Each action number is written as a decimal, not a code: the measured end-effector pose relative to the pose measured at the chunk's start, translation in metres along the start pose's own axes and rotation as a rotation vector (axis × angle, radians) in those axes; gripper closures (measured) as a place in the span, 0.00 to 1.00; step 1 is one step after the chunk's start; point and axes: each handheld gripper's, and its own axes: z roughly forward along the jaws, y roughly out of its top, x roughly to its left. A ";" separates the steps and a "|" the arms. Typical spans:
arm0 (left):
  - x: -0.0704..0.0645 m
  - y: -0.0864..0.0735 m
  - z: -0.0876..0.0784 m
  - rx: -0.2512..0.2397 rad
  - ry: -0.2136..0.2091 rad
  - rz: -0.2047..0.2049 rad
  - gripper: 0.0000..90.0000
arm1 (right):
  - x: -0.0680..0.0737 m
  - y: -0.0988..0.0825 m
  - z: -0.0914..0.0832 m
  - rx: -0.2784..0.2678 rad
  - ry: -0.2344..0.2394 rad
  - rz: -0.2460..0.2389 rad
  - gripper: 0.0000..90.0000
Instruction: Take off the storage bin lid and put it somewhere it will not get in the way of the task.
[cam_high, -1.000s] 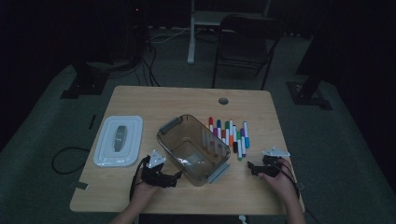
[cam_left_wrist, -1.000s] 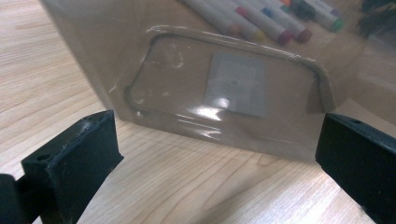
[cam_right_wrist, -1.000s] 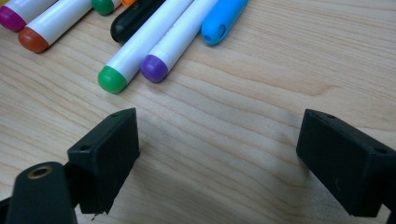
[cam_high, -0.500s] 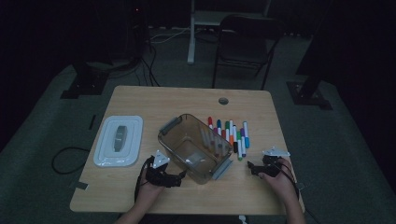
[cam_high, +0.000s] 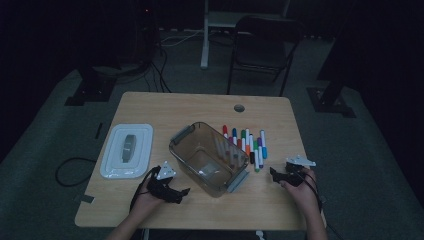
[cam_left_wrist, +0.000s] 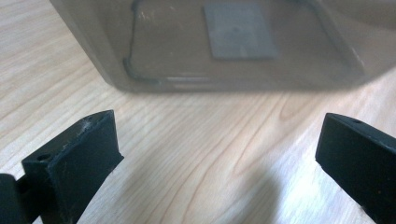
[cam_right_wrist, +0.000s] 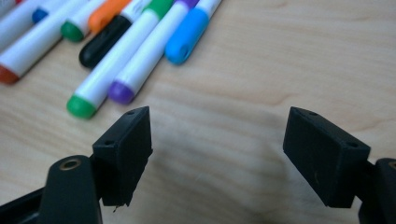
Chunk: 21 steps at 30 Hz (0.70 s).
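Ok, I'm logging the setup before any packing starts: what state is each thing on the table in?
Clear bin: upright, lid off, nothing inside.
White lid: lying flat on the table, apart from the bin.
Markers: capped, side by side beside the bin.
Left gripper: open, holding nothing, facing the bin.
Right gripper: open, jaws just closing a little, nothing between them.

Clear tub (cam_high: 209, 159), markers (cam_high: 245, 144) just beside

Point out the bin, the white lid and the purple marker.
bin (cam_high: 186, 148): high view, on its left wall.
white lid (cam_high: 114, 160): high view, on its flat left part.
purple marker (cam_right_wrist: 122, 91): right gripper view, on its purple cap.
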 end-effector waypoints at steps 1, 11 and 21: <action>0.002 -0.002 0.000 0.005 -0.020 0.021 0.00 | -0.001 0.002 -0.001 -0.010 -0.005 0.001 0.26; 0.014 -0.010 0.000 0.081 0.001 0.045 0.00 | -0.001 0.042 0.003 -0.049 -0.003 0.029 0.38; 0.012 -0.012 0.000 0.100 0.040 0.063 0.00 | 0.001 0.082 0.037 -0.004 -0.012 0.044 0.60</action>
